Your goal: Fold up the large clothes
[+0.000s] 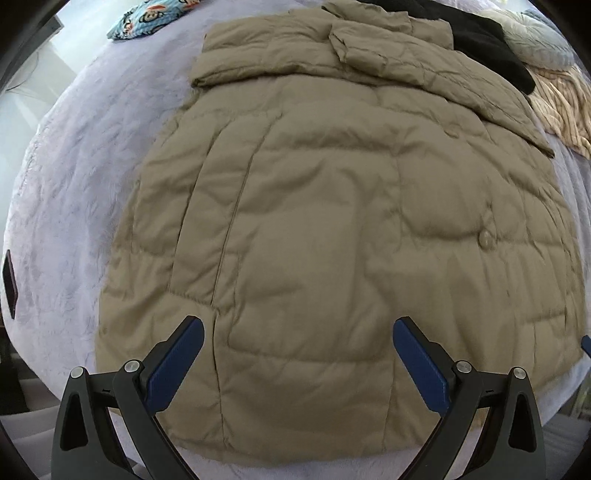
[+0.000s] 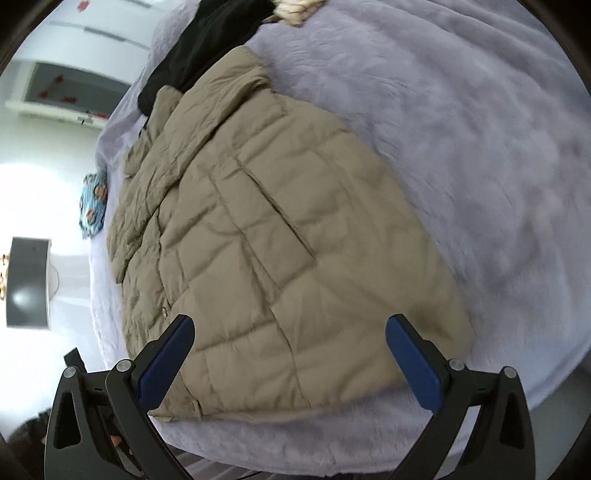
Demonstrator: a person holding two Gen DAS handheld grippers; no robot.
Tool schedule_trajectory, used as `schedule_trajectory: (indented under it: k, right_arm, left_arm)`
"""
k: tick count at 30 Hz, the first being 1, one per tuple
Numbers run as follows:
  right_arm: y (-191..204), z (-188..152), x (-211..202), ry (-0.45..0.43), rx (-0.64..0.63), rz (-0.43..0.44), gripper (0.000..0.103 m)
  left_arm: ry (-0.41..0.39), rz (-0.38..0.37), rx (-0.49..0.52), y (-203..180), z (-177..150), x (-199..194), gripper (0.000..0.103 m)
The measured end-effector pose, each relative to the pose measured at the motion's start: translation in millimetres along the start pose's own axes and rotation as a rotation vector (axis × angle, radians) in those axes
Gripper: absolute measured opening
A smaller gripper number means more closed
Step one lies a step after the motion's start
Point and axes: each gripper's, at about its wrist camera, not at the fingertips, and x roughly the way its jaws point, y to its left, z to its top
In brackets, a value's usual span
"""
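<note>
Tan quilted puffer coat (image 1: 332, 229), spread flat on the bed.
It lies front side up with buttons showing, hem nearest the cameras; a sleeve is folded across its upper part near the collar, fabric puffy and lightly creased.

We see the tan quilted coat (image 1: 332, 229) spread flat on the lavender bed cover (image 1: 92, 177), with bare cover open along its left side, right side and near hem. Beyond its collar end, a black garment (image 1: 491, 44) touches it and a striped beige cloth (image 1: 565, 107) crowds that corner. A blue patterned item (image 1: 147, 18) lies well apart at the far left.
</note>
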Motion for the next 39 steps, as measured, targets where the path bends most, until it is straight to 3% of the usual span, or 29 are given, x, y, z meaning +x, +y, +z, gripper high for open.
schedule_trajectory:
  k: [6, 10, 13, 16, 23, 27, 33, 38, 39]
  right_arm:
    - [-13, -18, 6, 0.03, 0.08, 0.0, 0.103]
    - [-19, -24, 6, 0.037, 0.119, 0.055, 0.103]
    - [-26, -29, 4, 0.026, 0.169, 0.115, 0.103]
    - [-36, -34, 2, 0.028, 0.224, 0.165, 0.103]
    - [-52, -45, 3, 0.049, 0.305, 0.209, 0.103]
    - [-56, -48, 9, 0.063, 0.338, 0.228, 0.103]
    - [-57, -47, 25, 0.072, 0.397, 0.295, 0.103]
    - [-57, -44, 42, 0.084, 0.435, 0.33, 0.103]
    - [-57, -44, 43, 0.083, 0.441, 0.335, 0.102]
  left_arm:
    - [0.002, -0.057, -0.02, 24, -17, -3, 0.102]
    - [-0.053, -0.237, -0.128, 65, -33, -17, 0.102]
    - [-0.059, -0.325, -0.236, 102, -48, -20, 0.102]
    - [-0.025, -0.411, -0.337, 132, -72, -17, 0.102]
    - [0.071, -0.551, -0.424, 144, -108, 3, 0.102]
    - [0.086, -0.588, -0.458, 123, -112, 10, 0.102]
    - [0.067, -0.645, -0.52, 121, -92, 19, 0.102]
    - [0.025, -0.64, -0.532, 122, -79, 24, 0.102]
    - [0.013, -0.638, -0.534, 122, -77, 24, 0.096]
